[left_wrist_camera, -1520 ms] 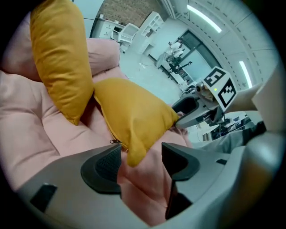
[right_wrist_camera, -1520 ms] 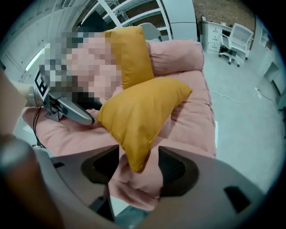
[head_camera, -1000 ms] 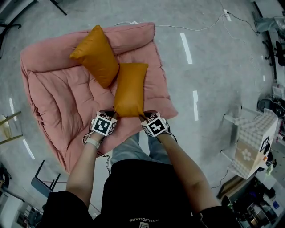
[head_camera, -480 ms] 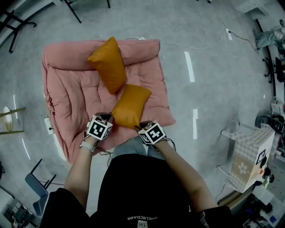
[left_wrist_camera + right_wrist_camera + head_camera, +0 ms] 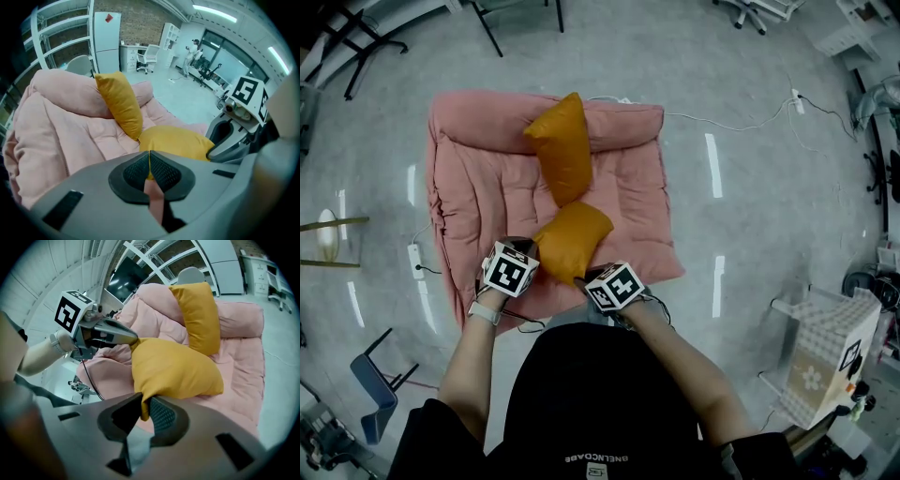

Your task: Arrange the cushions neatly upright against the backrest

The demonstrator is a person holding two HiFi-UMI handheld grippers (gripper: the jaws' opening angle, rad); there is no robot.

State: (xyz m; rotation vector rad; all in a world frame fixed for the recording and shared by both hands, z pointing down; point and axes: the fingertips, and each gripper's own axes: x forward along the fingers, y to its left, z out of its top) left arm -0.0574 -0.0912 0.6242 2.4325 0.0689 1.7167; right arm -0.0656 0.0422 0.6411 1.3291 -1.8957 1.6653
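**Both grippers pinch the near cushion by its corners**

The left gripper [image 5: 532, 251] has its jaws closed tight on one corner of the near cushion [image 5: 572, 242], a plump orange fabric pillow. The right gripper [image 5: 587, 276] nips the opposite corner in narrow jaws. The pillow is held between them over the front of the pink quilted floor sofa [image 5: 478, 202]. The far cushion [image 5: 562, 159], orange fabric too, leans tilted against the rolled pink backrest [image 5: 487, 117], its lower tip close to the held one

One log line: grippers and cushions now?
left gripper: shut on near cushion | right gripper: shut on near cushion | far cushion: leaning on backrest
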